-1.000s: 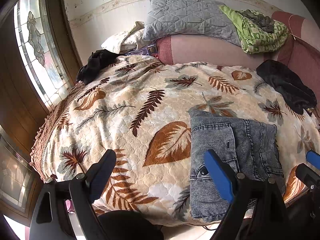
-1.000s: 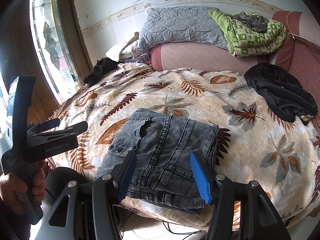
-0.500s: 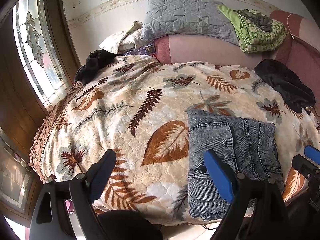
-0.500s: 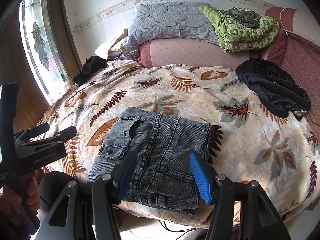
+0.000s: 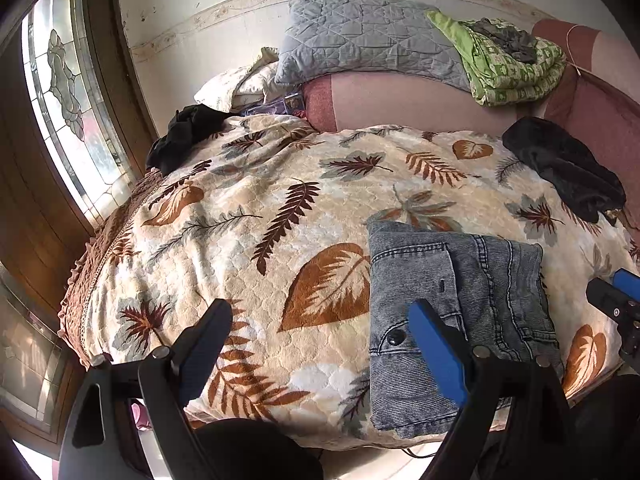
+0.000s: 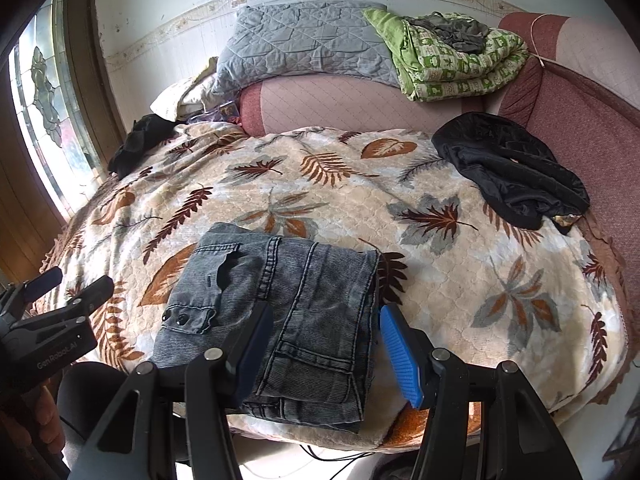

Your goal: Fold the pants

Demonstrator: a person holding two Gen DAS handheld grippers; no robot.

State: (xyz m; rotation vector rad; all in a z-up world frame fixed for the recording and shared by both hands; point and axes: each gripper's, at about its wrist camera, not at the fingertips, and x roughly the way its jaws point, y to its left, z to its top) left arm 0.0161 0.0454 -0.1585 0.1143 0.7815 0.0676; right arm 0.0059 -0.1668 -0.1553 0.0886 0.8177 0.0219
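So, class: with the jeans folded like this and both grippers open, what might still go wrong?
1. The folded jeans lie at the near edge of the bed; a nudge could slide them off.
2. The right gripper hovers open over them; closing might snag the top layer and undo the fold.

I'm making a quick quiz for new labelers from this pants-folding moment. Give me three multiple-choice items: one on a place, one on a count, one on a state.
1. Where do the folded jeans lie?
A. on the leaf-print blanket near its front edge
B. on the grey quilted pillow
C. on the floor

2. How many black garments lie on the bed?
A. none
B. one
C. two

3. How is the right gripper?
A. open, holding nothing
B. shut on the jeans
C. shut on the pillow

Key: 1 A, the jeans rest on the blanket by its front edge. 2 C, one black garment at the far left, another at the right. 3 A, its jaws stand apart above the jeans.
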